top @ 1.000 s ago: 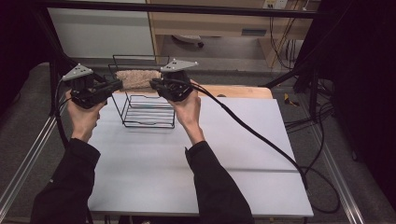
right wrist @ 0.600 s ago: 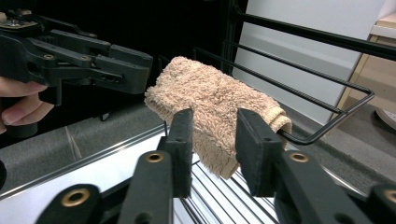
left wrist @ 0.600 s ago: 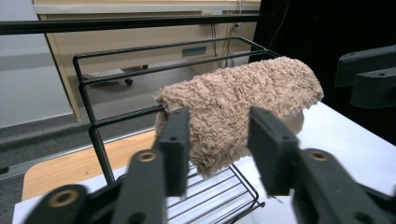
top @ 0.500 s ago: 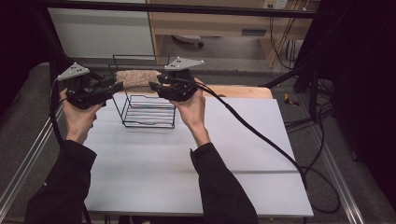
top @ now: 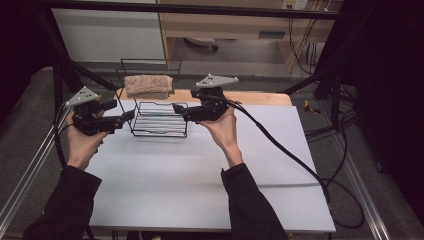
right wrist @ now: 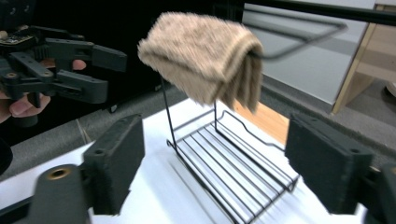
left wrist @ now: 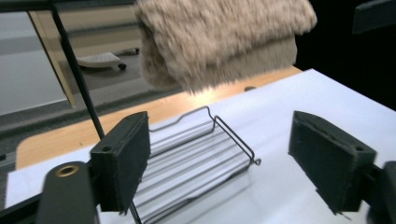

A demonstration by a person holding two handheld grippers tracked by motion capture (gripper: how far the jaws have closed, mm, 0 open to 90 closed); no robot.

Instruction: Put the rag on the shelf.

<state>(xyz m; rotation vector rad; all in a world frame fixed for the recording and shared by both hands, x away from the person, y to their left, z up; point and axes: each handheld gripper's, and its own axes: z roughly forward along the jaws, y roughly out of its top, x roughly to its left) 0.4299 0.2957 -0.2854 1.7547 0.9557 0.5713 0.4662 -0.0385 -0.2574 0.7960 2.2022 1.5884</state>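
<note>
Near the table's [top: 200, 170] far edge, the wire rack [top: 159, 119] carries a folded towel [top: 148, 86]. Left gripper [top: 129, 117] and right gripper [top: 178, 111] flank it, jaws just opened, empty. The gripper views show the rack's ribbed lower shelf.

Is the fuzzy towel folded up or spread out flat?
Folded. The towel hangs doubled over the top bar of the wire rack, and layered edges show at its end in the right gripper view.

table [top: 200, 180]: white top, wood strip at far edge
cabinet [top: 235, 22]: wooden, behind table
board [top: 107, 35]: white, back left
</note>
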